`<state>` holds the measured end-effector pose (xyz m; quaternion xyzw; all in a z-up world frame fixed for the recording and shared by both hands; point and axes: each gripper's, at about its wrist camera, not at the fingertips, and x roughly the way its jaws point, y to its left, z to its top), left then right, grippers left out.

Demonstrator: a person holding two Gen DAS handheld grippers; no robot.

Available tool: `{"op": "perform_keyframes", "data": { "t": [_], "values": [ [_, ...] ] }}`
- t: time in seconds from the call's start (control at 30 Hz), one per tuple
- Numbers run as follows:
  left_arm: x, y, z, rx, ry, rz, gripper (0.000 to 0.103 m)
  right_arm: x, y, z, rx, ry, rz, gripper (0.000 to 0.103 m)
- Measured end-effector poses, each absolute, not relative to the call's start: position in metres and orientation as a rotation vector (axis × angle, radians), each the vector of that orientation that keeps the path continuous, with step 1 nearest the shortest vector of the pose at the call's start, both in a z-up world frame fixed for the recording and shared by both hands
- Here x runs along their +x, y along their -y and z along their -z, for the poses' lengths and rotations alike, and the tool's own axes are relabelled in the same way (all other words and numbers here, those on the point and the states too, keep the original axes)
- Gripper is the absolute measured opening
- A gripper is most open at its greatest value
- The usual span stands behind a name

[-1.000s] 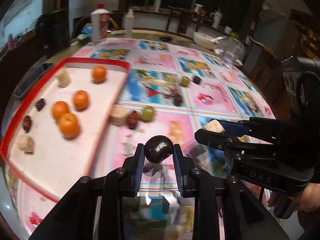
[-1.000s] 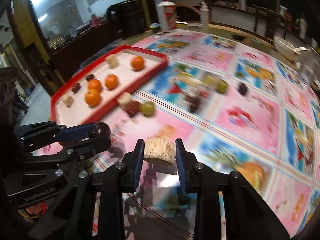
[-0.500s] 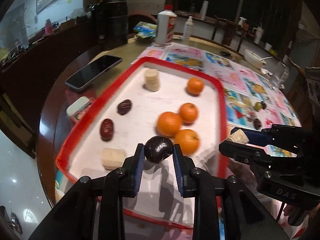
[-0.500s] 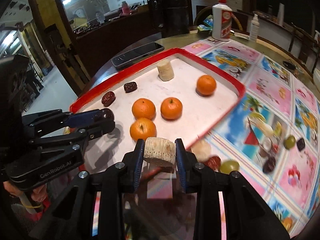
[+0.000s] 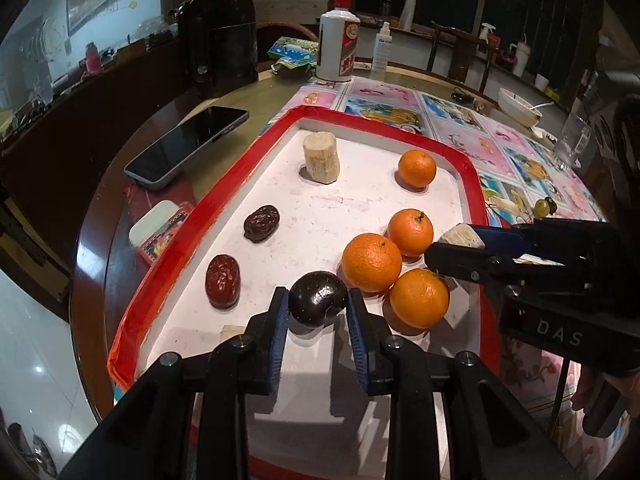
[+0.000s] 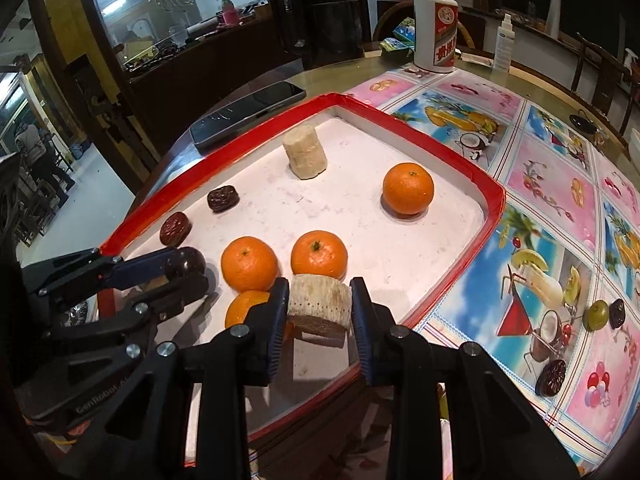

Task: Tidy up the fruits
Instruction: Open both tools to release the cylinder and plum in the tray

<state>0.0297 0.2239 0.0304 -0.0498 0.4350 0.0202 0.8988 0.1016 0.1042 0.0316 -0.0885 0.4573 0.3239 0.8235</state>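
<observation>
"DAS" on right tool, "GenRobot" on left tool

Right gripper body: white letters "DAS" on the black housing. Left gripper body: embossed "GenRobot.A", the end cut off. White bottle: red label, characters too small to read.

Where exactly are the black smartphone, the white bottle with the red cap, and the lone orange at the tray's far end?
black smartphone [image 5: 188, 145], left wrist view, middle of its screen.
white bottle with red cap [image 6: 436, 28], right wrist view, on its label.
lone orange [image 6: 408, 188], right wrist view, middle of its peel.
</observation>
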Motion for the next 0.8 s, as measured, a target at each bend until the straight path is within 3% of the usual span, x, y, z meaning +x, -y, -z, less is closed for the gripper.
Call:
{"op": "perform_keyframes", "data": {
  "t": [0.13,0.27,0.4,0.57,0.8],
  "values": [
    [0.035,-0.224,-0.023,-0.115,-0.945,-0.035,0.029,0.107,-0.104,-0.030,-0.177,-0.989,-0.686,0.034],
    [0.035,-0.221,-0.024,-0.108,-0.946,-0.034,0.032,0.113,-0.102,-0.029,-0.155,-1.002,-0.670,0.051],
    [0.033,-0.220,-0.028,-0.089,-0.934,-0.063,0.052,0.111,-0.101,-0.029,-0.157,-1.003,-0.666,0.052],
    [0.028,-0.220,-0.034,-0.096,-0.917,-0.080,0.068,0.107,-0.101,-0.036,-0.153,-0.988,-0.673,0.052],
    [0.020,-0.215,-0.039,-0.078,-0.915,-0.101,0.071,0.097,-0.096,-0.045,-0.152,-0.976,-0.682,0.052]
  ]
}}
